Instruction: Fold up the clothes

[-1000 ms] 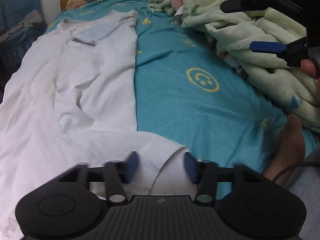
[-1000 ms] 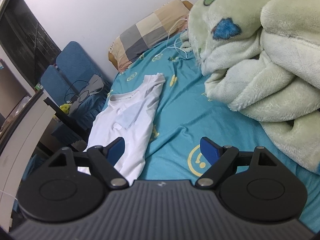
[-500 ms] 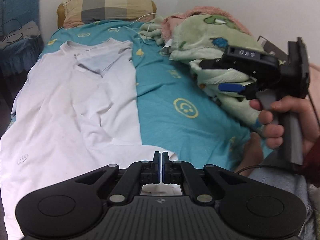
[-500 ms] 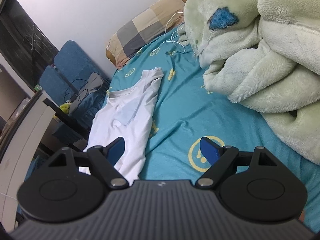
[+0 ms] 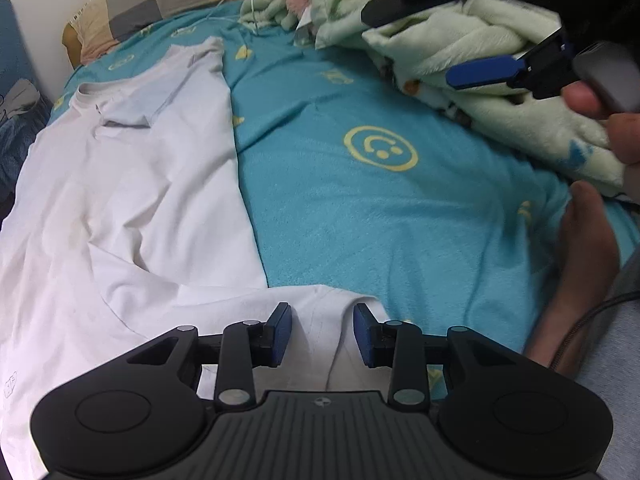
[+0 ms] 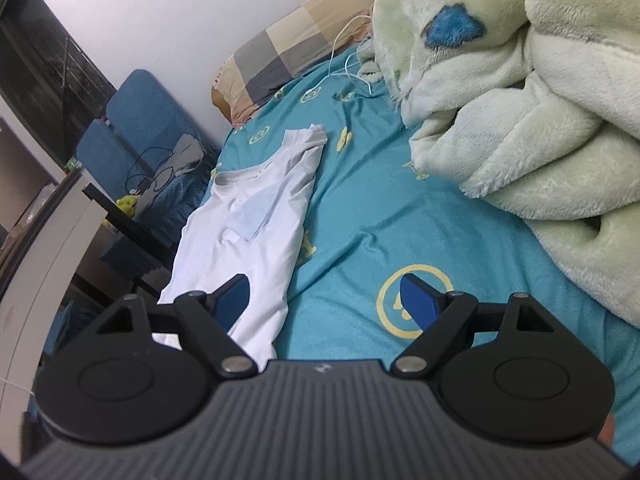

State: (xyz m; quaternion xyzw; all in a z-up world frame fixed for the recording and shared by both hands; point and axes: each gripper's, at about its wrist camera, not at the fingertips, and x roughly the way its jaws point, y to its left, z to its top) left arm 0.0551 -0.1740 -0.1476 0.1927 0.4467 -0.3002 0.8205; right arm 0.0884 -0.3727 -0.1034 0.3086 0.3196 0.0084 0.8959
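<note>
On the bed, a white T-shirt lies spread along its left side. The left tongs are opening over its near corner, pads apart from the cloth; the right tongs stand wide, holding nothing.

Two low wrist views, shared bedsheet

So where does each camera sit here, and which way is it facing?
Left wrist: on the left tool, jaws opening, angled down at the white T-shirt; right tool, fingers and a bare foot show.
Right wrist: on the open right tool, facing the pillow.
Shared: T-shirt, teal sheet, green blanket.
</note>
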